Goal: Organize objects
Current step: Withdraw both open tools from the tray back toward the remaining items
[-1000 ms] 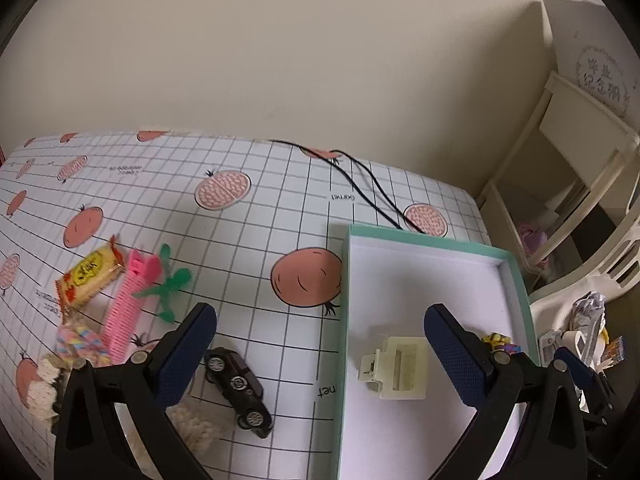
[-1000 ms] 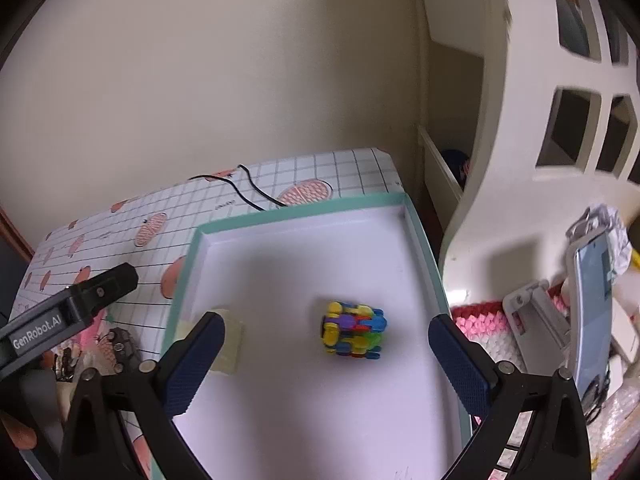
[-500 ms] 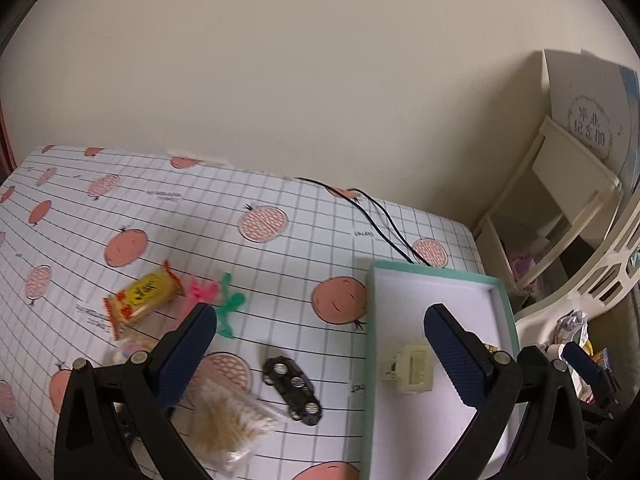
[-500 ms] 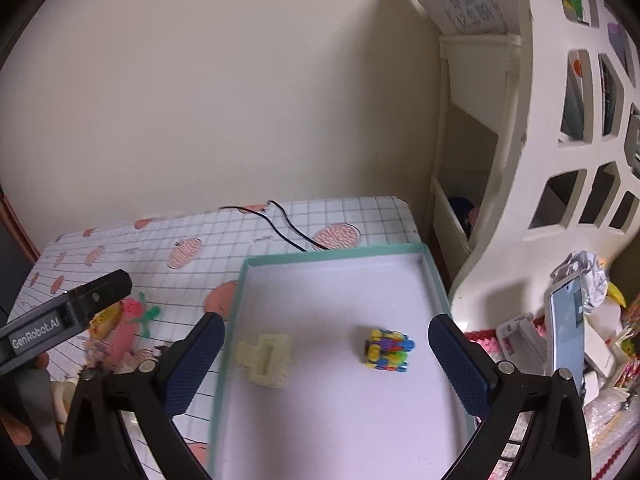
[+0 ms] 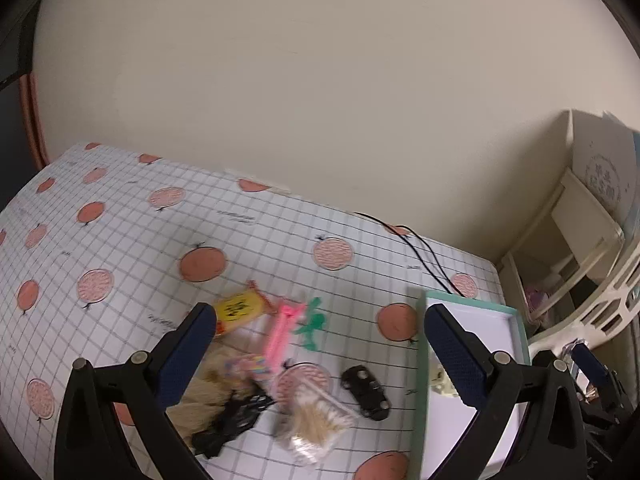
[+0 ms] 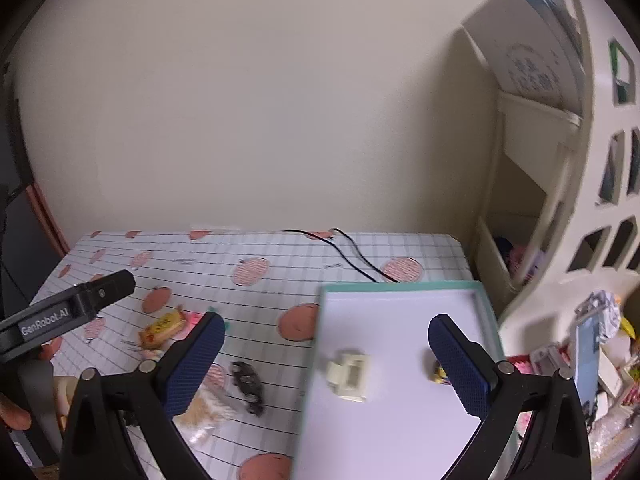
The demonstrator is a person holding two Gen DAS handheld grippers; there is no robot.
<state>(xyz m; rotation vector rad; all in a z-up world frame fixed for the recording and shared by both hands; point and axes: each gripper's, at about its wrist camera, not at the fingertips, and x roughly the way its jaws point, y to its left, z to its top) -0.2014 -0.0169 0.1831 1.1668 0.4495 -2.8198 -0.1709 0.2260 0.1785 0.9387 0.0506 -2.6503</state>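
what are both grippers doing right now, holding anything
Left gripper: open, holding nothing, above the clutter on the table.
Right gripper: open, holding nothing, over the tray's left edge.

Bench (image 5: pixel 280 232) covered in white grid-pattern cloth with orange fruit prints, ahead of both tongs. Black cable (image 6: pixel 352 256) runs across the bench's far edge, beyond the tongs, from the wall side. Plain cream wall (image 5: pixel 320 80) behind the bench. Cream shelf unit (image 6: pixel 532 184) with cut-out openings right of the right tongs; a printed card (image 6: pixel 536 68) leans in its top compartment. Blurry clutter (image 6: pixel 600 344) far right, low down.
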